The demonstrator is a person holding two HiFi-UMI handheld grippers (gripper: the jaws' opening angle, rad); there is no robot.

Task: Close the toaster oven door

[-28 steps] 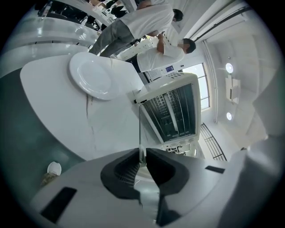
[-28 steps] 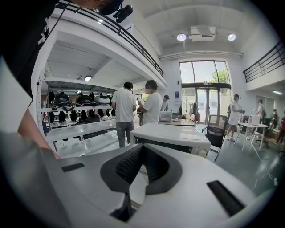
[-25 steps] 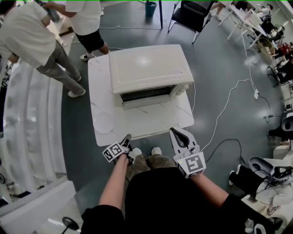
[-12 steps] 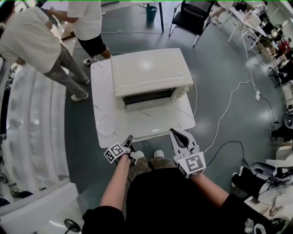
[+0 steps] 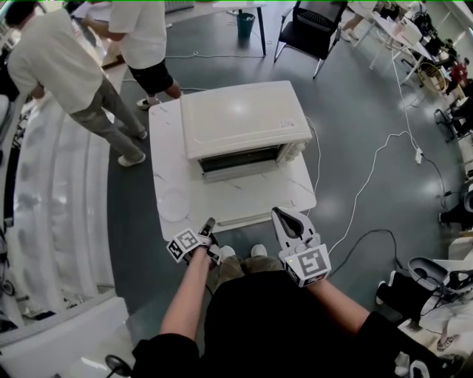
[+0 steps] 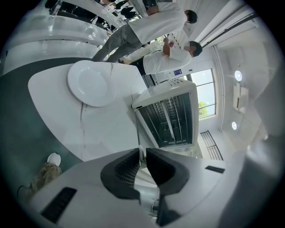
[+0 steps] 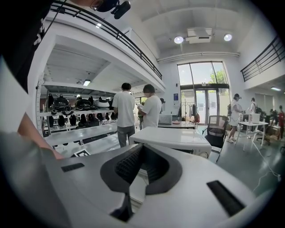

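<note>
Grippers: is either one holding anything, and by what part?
Nothing is held. The left gripper has its jaws slightly apart, the right gripper has them together; both are empty, short of the toaster oven.

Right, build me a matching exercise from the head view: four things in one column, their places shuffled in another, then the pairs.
Things
1. cream-white boxy toaster oven
2. round white plate
3. black office chair
4. long white cable

Places
A. trailing across the grey floor, right of the white marble table
B. standing on the floor, far beyond the table
C. on the table's far half
D. on the table's near left corner

Pairs: 1-C, 2-D, 3-B, 4-A
</note>
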